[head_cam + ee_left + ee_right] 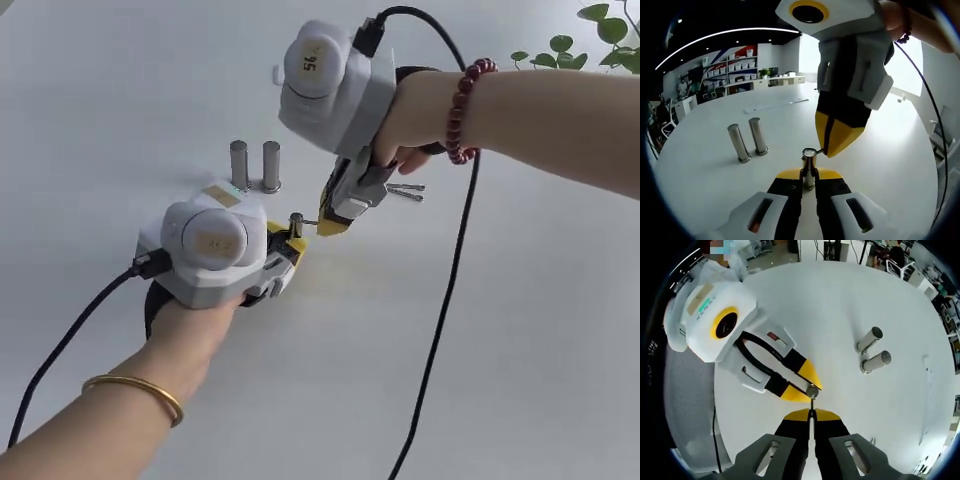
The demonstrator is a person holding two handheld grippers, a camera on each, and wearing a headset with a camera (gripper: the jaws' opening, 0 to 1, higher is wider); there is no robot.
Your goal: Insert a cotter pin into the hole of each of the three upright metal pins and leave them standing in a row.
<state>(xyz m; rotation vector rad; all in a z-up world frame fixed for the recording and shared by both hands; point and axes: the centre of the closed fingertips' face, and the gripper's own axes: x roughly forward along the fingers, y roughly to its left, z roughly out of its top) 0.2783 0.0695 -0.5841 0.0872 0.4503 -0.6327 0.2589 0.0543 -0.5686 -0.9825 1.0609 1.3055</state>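
- The left gripper (pixel 288 240) is squeezing its fingers (pixel 790 187) around one metal pin (pixel 809 165). It is holding the pin straight up, low over the tabletop (pixel 540 340), so that it is not wobbling or tipping.
- The right gripper (pixel 332 228) is pinching a thin cotter pin (pixel 811 403) between its shut fingers (pixel 795 432). It is pointing it sideways at the top of the held metal pin, most likely because the hole is running across the pin.
- The cotter pin's tip is sitting right at the pin's top, but I cannot tell if it is inside the hole.
- The two other metal pins (pixel 239 165) are standing side by side just behind, out of the way.
- Two spare cotter pins (pixel 405 190) are lying near the right hand, so they look easy to grab.
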